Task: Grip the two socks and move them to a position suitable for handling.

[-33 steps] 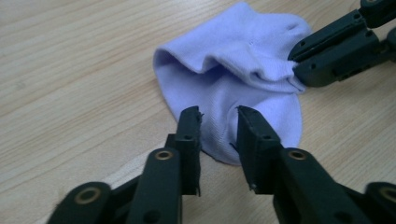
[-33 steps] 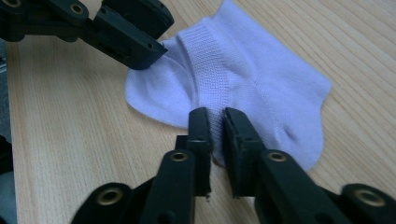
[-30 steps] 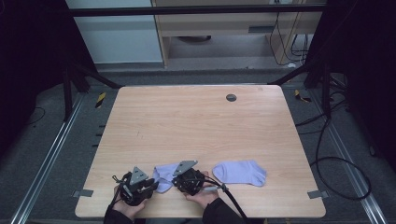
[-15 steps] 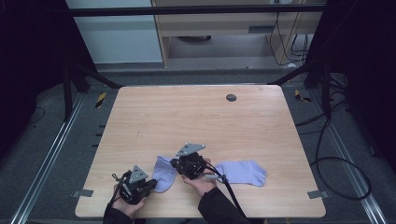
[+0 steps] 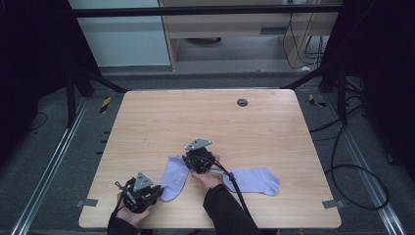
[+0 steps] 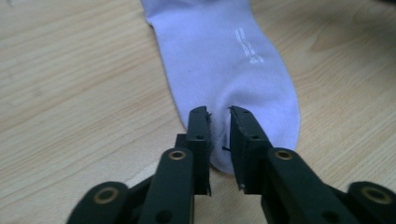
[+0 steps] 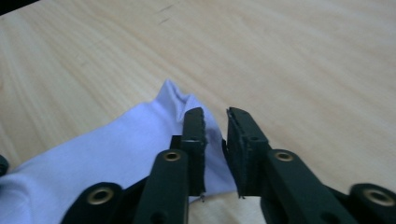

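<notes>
A pale wooden desk (image 5: pixel 205 127) carries two lilac socks low in the frame. The left tool (image 6: pixel 218 122) nips the near sock's (image 5: pixel 173 176) toe; the right tool (image 7: pixel 215 122) is pinched on its cuff. Judged best: pull both ends apart evenly, low over the wood; the far sock (image 5: pixel 254 180) lies lower right

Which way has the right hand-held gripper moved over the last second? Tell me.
Yes. The right hand-held gripper has moved away from the table's near edge, toward the round dark spot, carrying one end of the left sock.
</notes>
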The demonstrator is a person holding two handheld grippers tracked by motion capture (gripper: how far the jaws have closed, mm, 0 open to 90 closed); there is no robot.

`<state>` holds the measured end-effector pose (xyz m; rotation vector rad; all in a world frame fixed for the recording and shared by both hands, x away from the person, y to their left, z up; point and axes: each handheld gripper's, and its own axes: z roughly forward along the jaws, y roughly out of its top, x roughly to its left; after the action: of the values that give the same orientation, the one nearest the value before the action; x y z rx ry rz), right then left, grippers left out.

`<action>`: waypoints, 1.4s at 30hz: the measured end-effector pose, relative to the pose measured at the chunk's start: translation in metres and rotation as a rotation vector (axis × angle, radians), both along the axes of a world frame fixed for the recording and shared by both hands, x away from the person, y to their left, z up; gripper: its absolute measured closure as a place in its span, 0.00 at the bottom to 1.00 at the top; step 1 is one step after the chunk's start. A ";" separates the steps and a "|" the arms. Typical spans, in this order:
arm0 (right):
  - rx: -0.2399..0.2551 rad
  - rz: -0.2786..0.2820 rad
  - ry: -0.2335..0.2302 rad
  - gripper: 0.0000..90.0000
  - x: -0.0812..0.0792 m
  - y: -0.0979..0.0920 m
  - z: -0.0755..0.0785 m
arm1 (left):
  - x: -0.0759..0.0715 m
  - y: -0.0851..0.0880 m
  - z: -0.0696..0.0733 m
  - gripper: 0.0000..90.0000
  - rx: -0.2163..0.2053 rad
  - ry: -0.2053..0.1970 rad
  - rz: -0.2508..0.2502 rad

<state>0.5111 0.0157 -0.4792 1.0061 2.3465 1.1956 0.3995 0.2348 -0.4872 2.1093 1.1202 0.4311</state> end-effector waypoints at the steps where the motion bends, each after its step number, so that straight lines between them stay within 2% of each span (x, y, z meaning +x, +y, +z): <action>1: 0.004 -0.006 -0.016 0.80 0.003 -0.004 0.005 | -0.001 0.001 0.002 0.81 -0.009 -0.011 0.011; 4: 0.004 -0.009 -0.025 0.78 0.005 -0.007 0.009 | -0.003 0.006 0.005 0.76 -0.036 -0.018 0.049; 8: -0.018 -0.004 -0.013 0.76 0.010 -0.010 0.006 | -0.002 0.006 0.002 0.72 -0.022 0.005 0.083; 11: -0.036 -0.007 0.015 0.75 0.016 -0.009 -0.005 | 0.000 0.004 -0.002 0.72 -0.003 0.025 0.091; 17: -0.055 -0.008 0.037 0.77 0.020 -0.004 -0.016 | 0.000 0.002 -0.004 0.73 0.001 0.037 0.094; 22: -0.076 -0.028 0.042 0.86 0.022 -0.004 -0.022 | 0.001 -0.002 -0.006 0.80 0.025 0.044 0.081; 25: -0.060 -0.027 0.076 0.97 0.022 -0.004 -0.022 | 0.001 -0.004 -0.006 0.87 0.028 0.044 0.074; 27: -0.061 -0.033 0.091 0.98 0.021 -0.004 -0.020 | 0.001 -0.005 -0.006 0.95 0.024 0.048 0.066; 29: -0.057 -0.030 0.092 0.98 0.020 -0.005 -0.019 | 0.001 -0.005 -0.004 0.96 0.026 0.046 0.058; 32: -0.015 -0.016 0.069 0.98 0.010 -0.012 -0.008 | 0.002 0.000 0.003 0.96 0.011 0.016 0.067; 34: -0.001 -0.011 0.043 0.98 0.002 -0.017 0.000 | 0.009 0.007 0.012 0.96 0.026 -0.028 0.080; 36: 0.022 -0.008 0.025 0.98 -0.008 -0.021 0.006 | 0.016 0.010 0.016 0.96 0.040 -0.053 0.068; 38: 0.033 -0.012 0.018 0.98 -0.013 -0.023 0.008 | 0.019 0.011 0.016 0.96 0.053 -0.061 0.067; 39: 0.041 -0.019 0.008 0.98 -0.023 -0.026 0.010 | 0.022 0.012 0.016 0.96 0.066 -0.063 0.062; 42: 0.038 -0.028 0.009 0.98 -0.031 -0.027 0.009 | 0.030 0.016 0.013 0.96 0.095 -0.051 0.060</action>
<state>0.4797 -0.0116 -0.4702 1.0549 2.3171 1.2320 0.4291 0.2504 -0.4741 2.1378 1.1561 0.5736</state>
